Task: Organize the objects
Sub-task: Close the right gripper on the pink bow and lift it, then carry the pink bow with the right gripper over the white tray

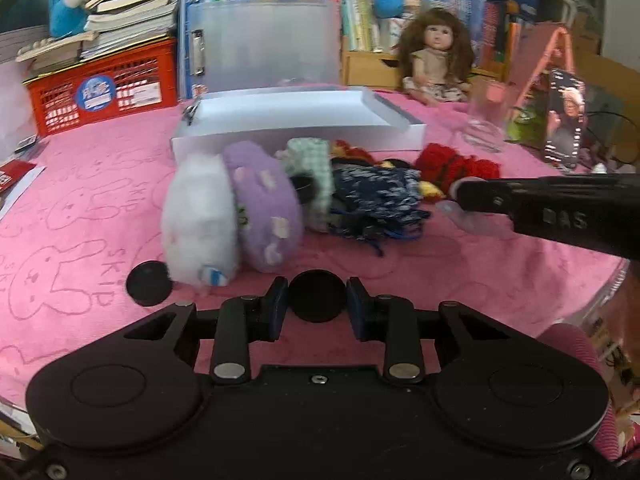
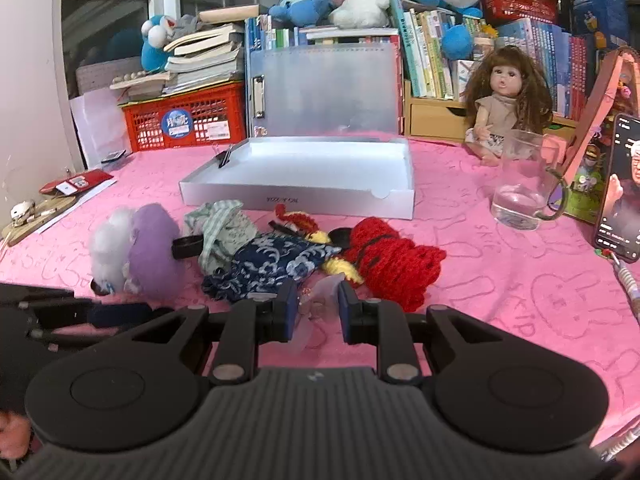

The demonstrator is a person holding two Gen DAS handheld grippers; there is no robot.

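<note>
Left gripper (image 1: 317, 307) pinching one black disc (image 1: 316, 295) low over pink blanket (image 1: 80, 220); second black disc (image 1: 149, 283) lies loose beside one white-and-purple plush (image 1: 228, 216). Right gripper (image 2: 318, 308), angled down, pinching one clear plastic scrap (image 2: 320, 300). One blue cloth (image 2: 272, 268), one red knit piece (image 2: 392, 260), one checked cloth (image 2: 224, 228) heaped before one open white box (image 2: 296, 200). One doll (image 2: 502, 104), one glass jug (image 2: 524, 184) behind.

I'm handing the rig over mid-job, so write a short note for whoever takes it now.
Left gripper: shut on a black round disc.
Right gripper: shut on a clear plastic piece.
Still on the pink cloth, in front of the white box: white-and-purple plush, green checked cloth, blue patterned cloth, red knitted piece, a second black disc.
Done: nothing in the box yet.
Left: put both held items and the pile in.
</note>
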